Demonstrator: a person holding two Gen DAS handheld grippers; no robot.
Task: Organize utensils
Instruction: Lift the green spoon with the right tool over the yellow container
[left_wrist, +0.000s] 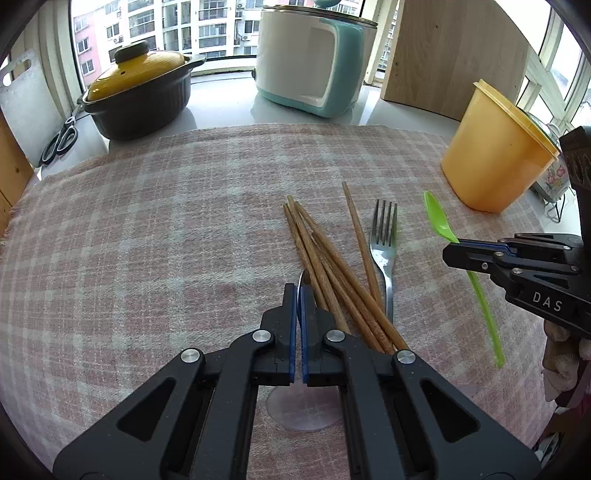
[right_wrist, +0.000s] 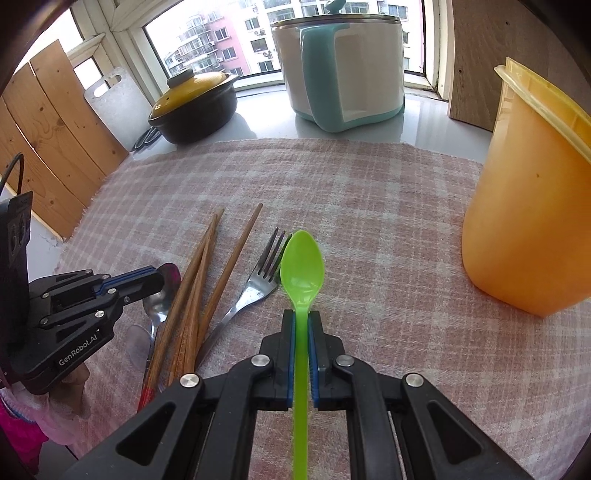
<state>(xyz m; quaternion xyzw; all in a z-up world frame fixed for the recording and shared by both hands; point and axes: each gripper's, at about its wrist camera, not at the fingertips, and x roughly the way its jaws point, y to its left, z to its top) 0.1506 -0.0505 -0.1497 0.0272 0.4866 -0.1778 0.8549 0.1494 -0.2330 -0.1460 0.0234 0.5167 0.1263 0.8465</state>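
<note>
Seen from the right wrist, the right gripper (right_wrist: 301, 325) is clamping the handle of a green plastic spoon (right_wrist: 302, 269), its bowl pointing away over a pink checked cloth (right_wrist: 369, 206). Just left of the bowl, a metal fork (right_wrist: 255, 288) is lying beside a bundle of wooden chopsticks (right_wrist: 199, 280). Further left, the left gripper (right_wrist: 157, 280) is pinching the bowl of a metal spoon (right_wrist: 159, 306). An orange container (right_wrist: 524, 221) is standing at the right. Behind the cloth, a dark pot with a yellow lid (right_wrist: 195, 107) and a white and teal appliance (right_wrist: 343, 70) are sitting by the window.
</note>
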